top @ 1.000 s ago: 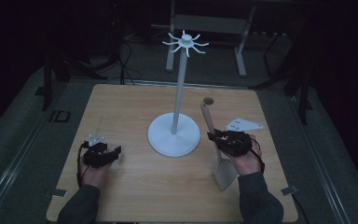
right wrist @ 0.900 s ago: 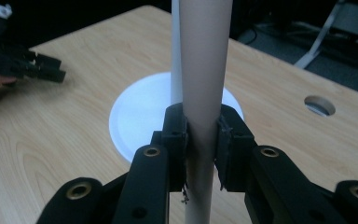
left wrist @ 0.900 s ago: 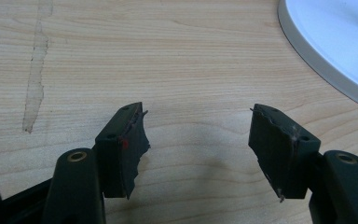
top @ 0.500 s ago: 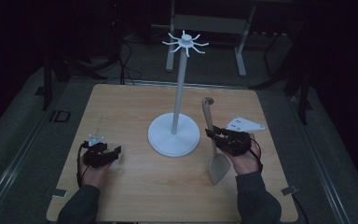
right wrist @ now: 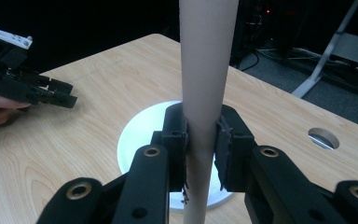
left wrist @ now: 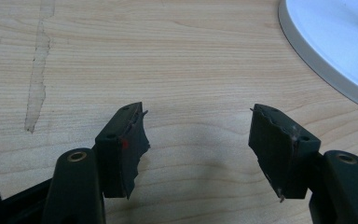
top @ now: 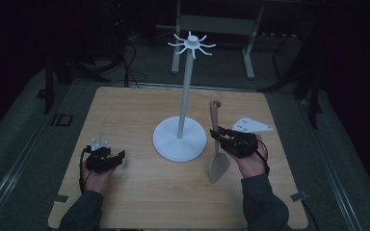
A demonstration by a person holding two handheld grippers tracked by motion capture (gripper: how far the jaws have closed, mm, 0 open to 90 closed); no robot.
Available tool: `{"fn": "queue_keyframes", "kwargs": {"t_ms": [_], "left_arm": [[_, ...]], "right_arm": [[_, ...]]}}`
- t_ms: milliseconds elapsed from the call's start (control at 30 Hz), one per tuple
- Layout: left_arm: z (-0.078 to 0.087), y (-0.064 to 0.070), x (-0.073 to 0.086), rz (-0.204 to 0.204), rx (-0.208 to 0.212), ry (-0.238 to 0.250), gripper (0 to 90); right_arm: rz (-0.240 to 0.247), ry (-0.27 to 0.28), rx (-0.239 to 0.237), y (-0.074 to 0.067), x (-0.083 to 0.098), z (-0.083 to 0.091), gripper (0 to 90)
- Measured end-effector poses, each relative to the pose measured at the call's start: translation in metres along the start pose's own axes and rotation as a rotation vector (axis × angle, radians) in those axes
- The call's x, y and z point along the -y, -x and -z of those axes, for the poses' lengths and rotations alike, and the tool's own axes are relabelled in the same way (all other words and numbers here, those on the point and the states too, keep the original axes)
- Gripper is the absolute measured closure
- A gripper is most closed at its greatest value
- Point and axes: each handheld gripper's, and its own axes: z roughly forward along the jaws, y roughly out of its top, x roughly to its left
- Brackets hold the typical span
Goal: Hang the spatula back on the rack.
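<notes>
The right gripper (top: pixel 218 135) has its fingers closed on the spatula (top: pixel 216 144) handle, blade down beside the stand (top: pixel 183 103). Probably the handle end has a hanging hole; raise it slowly, upright, toward a hook. The left gripper (left wrist: pixel 198 140) rests wide open, empty, on the worktop (top: pixel 125 110).
</notes>
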Motion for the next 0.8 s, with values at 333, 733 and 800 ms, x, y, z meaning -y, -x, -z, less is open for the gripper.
{"fn": "queue_keyframes", "kwargs": {"t_ms": [333,733,800], "left_arm": [[0.000,0.000,0.000,0.001,0.000,0.002,36.3],[0.000,0.000,0.000,0.001,0.000,0.000,36.4],[0.000,0.000,0.000,0.002,0.000,0.001,36.3]], "right_arm": [[0.011,0.013,-0.001,-0.001,-0.009,-0.001,75.6],[0.015,0.034,0.008,0.002,-0.018,0.002,75.6],[0.012,0.041,0.009,0.002,-0.020,0.003,75.6]]}}
